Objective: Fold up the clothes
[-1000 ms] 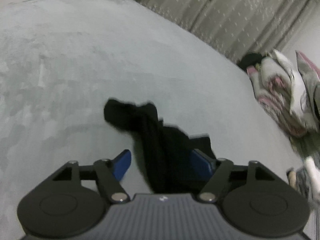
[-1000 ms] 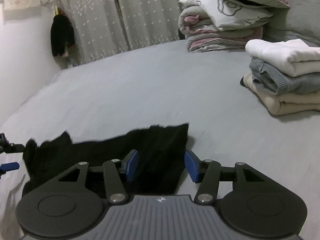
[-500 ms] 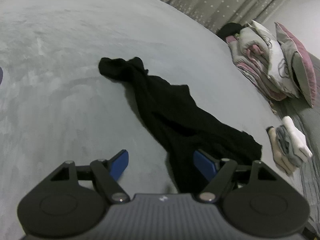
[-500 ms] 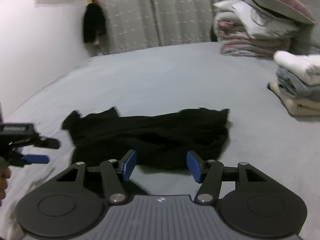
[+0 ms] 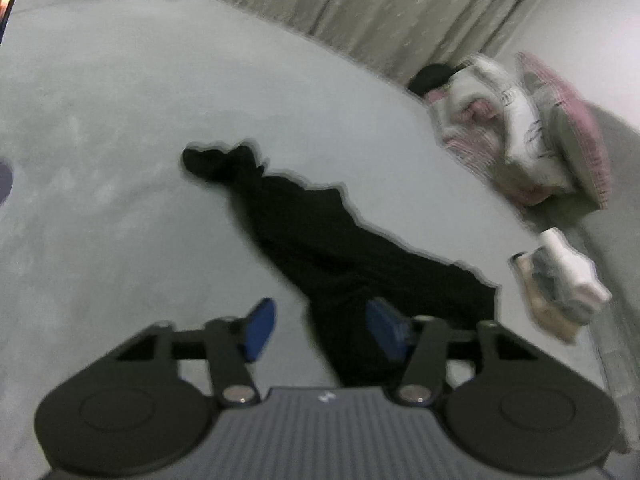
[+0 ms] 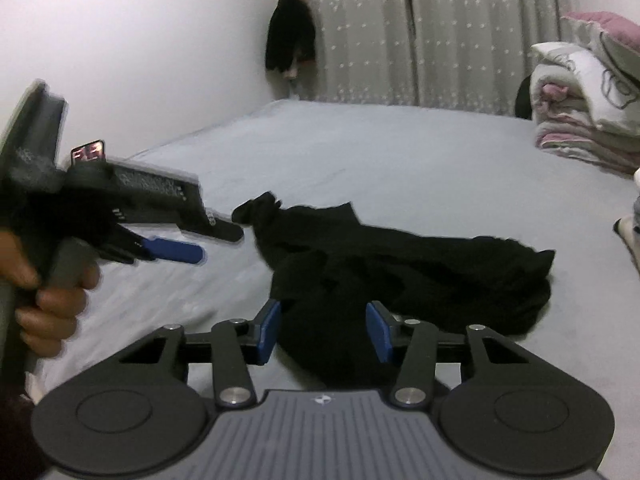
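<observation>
Blue-padded jaws of the left gripper frame the nearest view, and they have just been closing to roughly half their spread; the near end of the crumpled black knit garment lies in the gap, yet the pads stand clear of the cloth on both sides, so nothing is gripped. The right gripper shows the same picture from its own side: jaws lately narrowed a little, about half open, a fold of the black fabric lying between them but not pinched. A second ago the garment sat close under both tools with its cloth right up against the pads; now it lies released on the pale grey bedsheet, stretched in a loose, rumpled band from the near end out to a bunched tip, and both cameras see far more of it. Seen from the right wrist, the left gripper, held in a person's hand, hovers just beside that far tip, apart from it. My reading is that the piece has been laid down but is not yet flat, so smoothing or a fresh grasp should come before any fold. Farther off sit a stack of folded white and grey clothes, rolled pink-and-white bedding and a dotted grey curtain.
</observation>
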`<action>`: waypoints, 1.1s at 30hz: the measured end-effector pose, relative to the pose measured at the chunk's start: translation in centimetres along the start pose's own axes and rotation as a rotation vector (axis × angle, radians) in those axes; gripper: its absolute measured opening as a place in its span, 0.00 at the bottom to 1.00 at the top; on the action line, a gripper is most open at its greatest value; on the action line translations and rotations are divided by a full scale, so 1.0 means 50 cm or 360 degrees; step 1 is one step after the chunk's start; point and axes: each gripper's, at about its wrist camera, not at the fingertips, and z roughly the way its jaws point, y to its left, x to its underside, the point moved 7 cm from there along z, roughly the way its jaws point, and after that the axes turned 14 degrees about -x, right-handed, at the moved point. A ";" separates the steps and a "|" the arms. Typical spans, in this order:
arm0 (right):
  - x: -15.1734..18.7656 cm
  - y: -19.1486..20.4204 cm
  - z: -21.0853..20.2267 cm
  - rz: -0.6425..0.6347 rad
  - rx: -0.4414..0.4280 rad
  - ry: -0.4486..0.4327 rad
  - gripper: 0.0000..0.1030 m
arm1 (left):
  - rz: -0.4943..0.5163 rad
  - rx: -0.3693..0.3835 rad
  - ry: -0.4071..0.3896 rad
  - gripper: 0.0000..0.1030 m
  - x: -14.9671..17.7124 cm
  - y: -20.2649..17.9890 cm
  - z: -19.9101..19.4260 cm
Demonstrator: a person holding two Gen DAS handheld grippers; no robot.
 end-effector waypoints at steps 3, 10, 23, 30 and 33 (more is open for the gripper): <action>0.008 0.000 0.018 -0.0033 -0.0010 0.0045 0.44 | -0.0041 0.0032 0.0071 0.46 0.005 0.001 0.029; 0.031 0.006 0.073 -0.0063 -0.0043 0.0163 0.38 | -0.0057 0.0023 0.0140 0.46 0.020 0.000 0.078; 0.050 -0.031 0.128 -0.0022 0.0113 0.0229 0.19 | -0.0110 0.0025 0.0165 0.50 0.010 -0.009 0.109; 0.005 -0.026 0.082 0.0242 -0.0206 0.0074 0.15 | -0.0130 0.0056 0.0152 0.50 -0.013 -0.012 0.110; -0.006 -0.050 0.062 0.0424 -0.0285 0.0017 0.15 | -0.0175 0.0079 0.0170 0.50 -0.019 -0.008 0.113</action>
